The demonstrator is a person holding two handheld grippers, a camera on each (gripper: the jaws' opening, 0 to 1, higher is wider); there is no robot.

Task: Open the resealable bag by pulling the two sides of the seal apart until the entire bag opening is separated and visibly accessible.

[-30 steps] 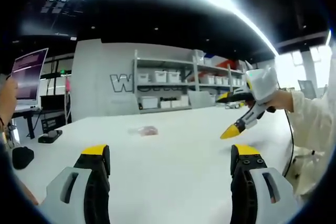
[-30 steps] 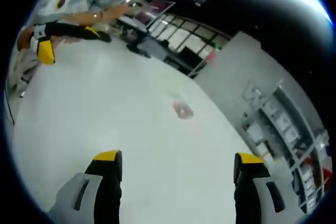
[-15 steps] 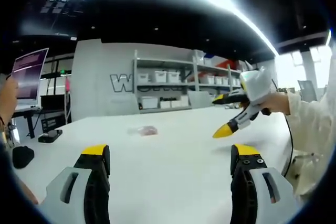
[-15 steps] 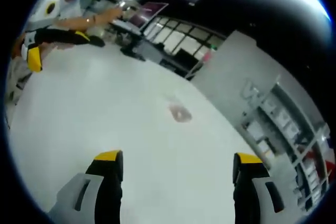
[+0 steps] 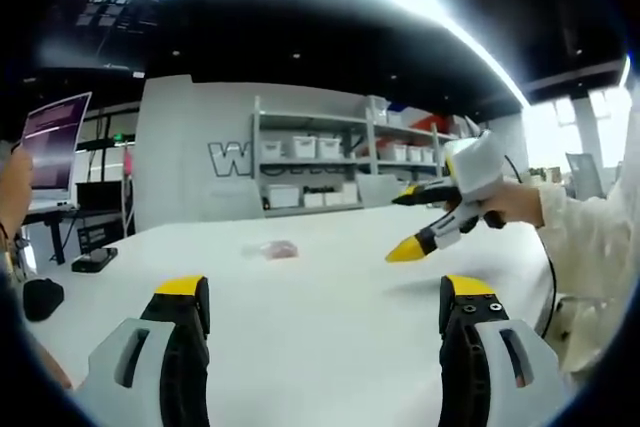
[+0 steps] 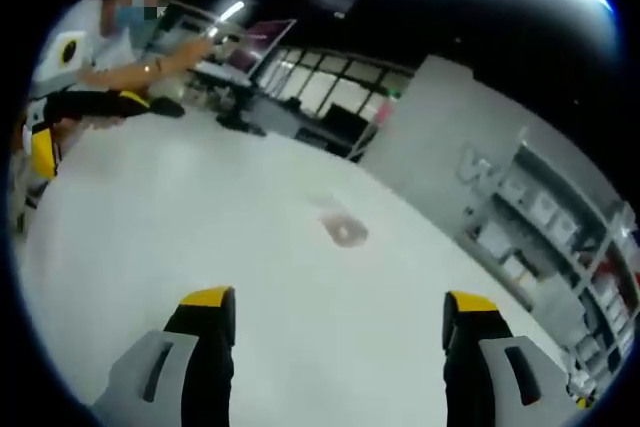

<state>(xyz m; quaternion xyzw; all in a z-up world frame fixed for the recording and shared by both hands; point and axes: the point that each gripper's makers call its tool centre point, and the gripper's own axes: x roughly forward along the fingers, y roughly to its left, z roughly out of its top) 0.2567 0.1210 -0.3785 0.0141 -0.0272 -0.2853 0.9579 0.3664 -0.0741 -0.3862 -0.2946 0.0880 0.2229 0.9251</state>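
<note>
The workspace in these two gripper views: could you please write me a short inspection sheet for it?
Surface: white table, broad and mostly bare.
Job's things: resealable bag, small and clear with something pinkish inside, lying flat far out on the table; seal state too small to tell.
Clutter: dark objects at the table's left edge.
Grippers: left gripper open, empty, low over the table; right gripper open, empty, aimed at the bag, also seen held in a hand.
Cables: a dark cable hangs beside the sleeve.
Surroundings: shelving with white bins, a lit monitor.
</note>
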